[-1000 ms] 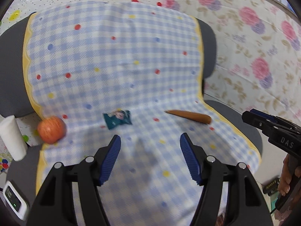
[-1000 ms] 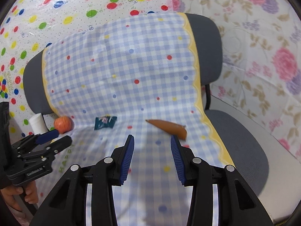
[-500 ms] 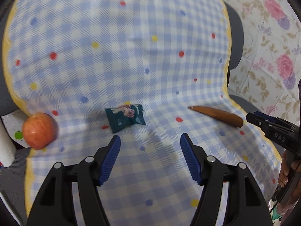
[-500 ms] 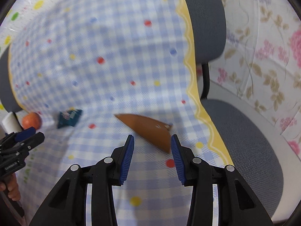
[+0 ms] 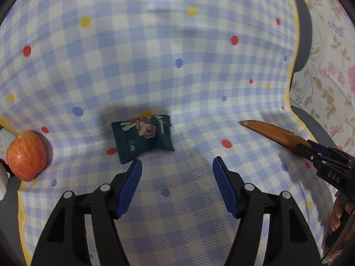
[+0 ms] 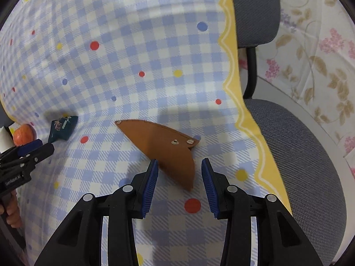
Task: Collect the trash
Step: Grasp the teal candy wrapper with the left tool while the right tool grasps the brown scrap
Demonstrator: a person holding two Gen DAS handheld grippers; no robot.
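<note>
a: what's the surface here?

b: a grey office chair (image 6: pixel 295 137) draped with a blue-and-white checked cloth (image 5: pixel 155 51) dotted red, yellow and blue, with a wavy yellow border. behind it hangs a pale sheet printed with pink flowers and tan leaves (image 6: pixel 321 51).

a: and the trash?

b: a dark teal snack wrapper (image 5: pixel 143 137) lies flat on the cloth on the seat, just beyond the left gripper (image 5: pixel 176 168). its jaws are spread with nothing between them; the wrapper sits a little left of the gap. a red-orange apple (image 5: pixel 26 155) rests at the cloth's left edge, well apart from the wrapper.

a: the right side?

b: a brown leather sheath (image 6: pixel 164 150), curved and riveted, lies on the cloth. the right gripper (image 6: pixel 179 168) hangs over its wide end, jaws apart, that end showing between the blue pads (image 6: pixel 152 181). i can't tell whether a pad touches it.

a: anything hard to read?

b: the print on the wrapper is too small to make out. a white object (image 6: pixel 4 140) beside the apple is cut off by the frame edge, so i can't say what it is. of the person, only fingers on each handle show at the edges. in the left view the other gripper covers the sheath's near end.
</note>
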